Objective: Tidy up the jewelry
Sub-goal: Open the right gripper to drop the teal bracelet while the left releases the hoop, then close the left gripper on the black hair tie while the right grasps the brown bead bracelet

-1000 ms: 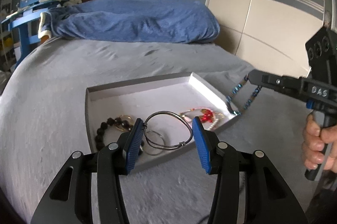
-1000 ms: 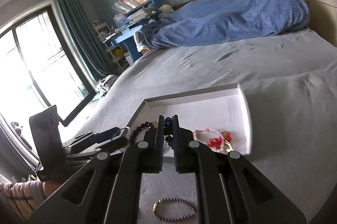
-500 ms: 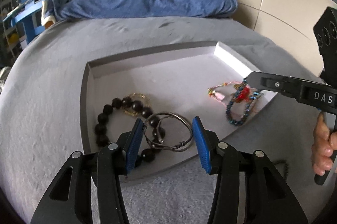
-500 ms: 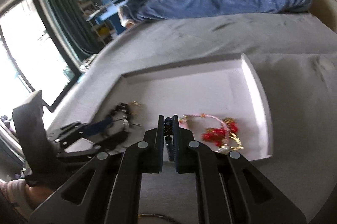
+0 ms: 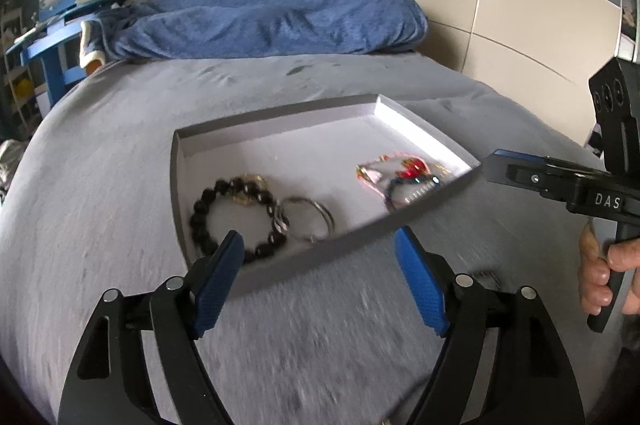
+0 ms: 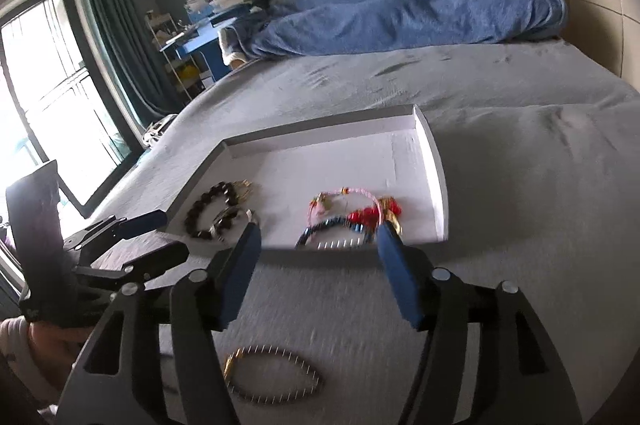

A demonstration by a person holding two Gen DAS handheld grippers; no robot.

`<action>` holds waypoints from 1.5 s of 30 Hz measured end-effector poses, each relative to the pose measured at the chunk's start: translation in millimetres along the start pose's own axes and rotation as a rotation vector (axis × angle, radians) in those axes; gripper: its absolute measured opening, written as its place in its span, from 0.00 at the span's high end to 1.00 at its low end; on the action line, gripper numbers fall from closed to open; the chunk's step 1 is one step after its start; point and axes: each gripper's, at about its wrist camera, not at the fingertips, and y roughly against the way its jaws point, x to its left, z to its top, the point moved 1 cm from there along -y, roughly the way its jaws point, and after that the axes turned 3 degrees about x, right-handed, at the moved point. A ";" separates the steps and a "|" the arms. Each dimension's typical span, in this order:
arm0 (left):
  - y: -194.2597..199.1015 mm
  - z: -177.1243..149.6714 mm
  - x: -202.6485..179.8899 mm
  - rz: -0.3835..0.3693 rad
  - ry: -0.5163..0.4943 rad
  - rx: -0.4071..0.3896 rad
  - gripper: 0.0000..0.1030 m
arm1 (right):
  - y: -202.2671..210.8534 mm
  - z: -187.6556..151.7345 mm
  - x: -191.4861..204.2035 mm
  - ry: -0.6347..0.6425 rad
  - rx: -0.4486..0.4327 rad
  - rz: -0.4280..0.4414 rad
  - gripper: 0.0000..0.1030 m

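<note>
Left gripper (image 5: 318, 265): I was opening its jaws; wire hoop (image 5: 308, 215) dropped in the grey tray (image 5: 280, 269), touching the black bead bracelet (image 5: 234, 213).
Right gripper (image 6: 316, 245): jaws opening, empty; dark blue bracelet (image 6: 320, 231) released, probably against the red charm bracelet (image 6: 360, 209).
Remaining: beaded bracelet (image 6: 274, 373) on the bedspread (image 6: 520, 205).

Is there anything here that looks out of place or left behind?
One thing: a beaded bracelet lies loose on the grey bedspread, outside the tray, just below the right claw. The other bracelets sit inside the tray. Both claws' jaws are opening, with nothing between them.
</note>
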 end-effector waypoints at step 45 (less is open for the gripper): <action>17.6 -82.1 -23.5 -0.067 -0.040 0.179 0.42 | -24.1 -78.2 31.5 0.105 0.226 -0.166 0.55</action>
